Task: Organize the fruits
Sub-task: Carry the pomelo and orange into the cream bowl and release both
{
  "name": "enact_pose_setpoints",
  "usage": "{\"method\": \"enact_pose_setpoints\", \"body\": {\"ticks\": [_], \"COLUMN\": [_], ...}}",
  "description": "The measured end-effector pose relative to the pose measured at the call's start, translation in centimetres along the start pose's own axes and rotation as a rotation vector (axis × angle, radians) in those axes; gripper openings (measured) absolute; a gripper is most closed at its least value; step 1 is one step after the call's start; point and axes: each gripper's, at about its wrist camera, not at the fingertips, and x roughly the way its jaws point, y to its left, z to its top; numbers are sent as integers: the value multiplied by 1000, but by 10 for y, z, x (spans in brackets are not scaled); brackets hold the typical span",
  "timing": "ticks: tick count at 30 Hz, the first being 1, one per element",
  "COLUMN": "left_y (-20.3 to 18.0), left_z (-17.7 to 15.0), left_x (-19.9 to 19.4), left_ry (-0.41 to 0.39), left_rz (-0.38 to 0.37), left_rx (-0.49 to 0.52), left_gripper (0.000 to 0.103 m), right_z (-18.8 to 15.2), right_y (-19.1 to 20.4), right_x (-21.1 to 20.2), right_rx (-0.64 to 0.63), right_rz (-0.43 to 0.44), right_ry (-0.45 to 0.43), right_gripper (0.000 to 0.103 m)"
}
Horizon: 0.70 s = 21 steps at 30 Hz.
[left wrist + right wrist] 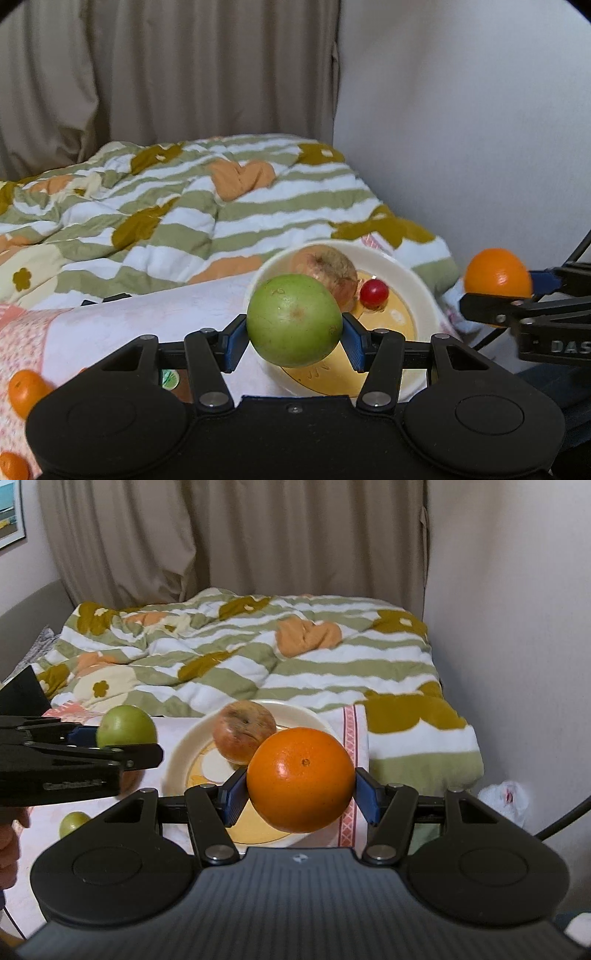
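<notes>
My left gripper (294,334) is shut on a green apple (294,320), held just above the near rim of a cream plate (406,280). On the plate lie a brownish apple (325,271) and a small red fruit (373,292). My right gripper (300,792) is shut on a large orange (300,779), hovering over the same plate (177,753) in front of the brownish apple (242,734). In the left wrist view the orange (496,273) shows at the right. The green apple (125,726) in the left gripper shows at the left of the right wrist view.
Two small oranges (26,391) lie on the pink-patterned cloth (110,321) at the left. A small green fruit (74,822) sits on the cloth near a hand (9,845). A striped flowered blanket (258,657) covers the bed behind; curtain and wall beyond. A white bag (504,799) lies on the floor at right.
</notes>
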Motion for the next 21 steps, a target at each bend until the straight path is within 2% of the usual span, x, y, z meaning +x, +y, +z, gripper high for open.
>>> {"method": "enact_pose_setpoints", "body": {"ticks": [10,18,19,20,21], "left_y": [-4,-10,-11,-12,-13], "left_z": [0,-1,-1,0,1], "left_x": [59,75,74,72,69], "left_ry": [99,132,124,112,97], "left_rz": [7,14,11,12,15], "left_rx": [122,184,181,183,188], "left_gripper": [57,59,70,90,97], "right_z": [-2,-1,-1,0,0], "right_y": [-10,-14,-14,-15,-15], "right_x": [37,48,48,48,47], "right_rx": [49,63,64,64,63], "right_rz": [-37,-55,-57,-58,-59], "right_ry": [51,71,72,71,69], "right_gripper": [75,75,75,75,75]}}
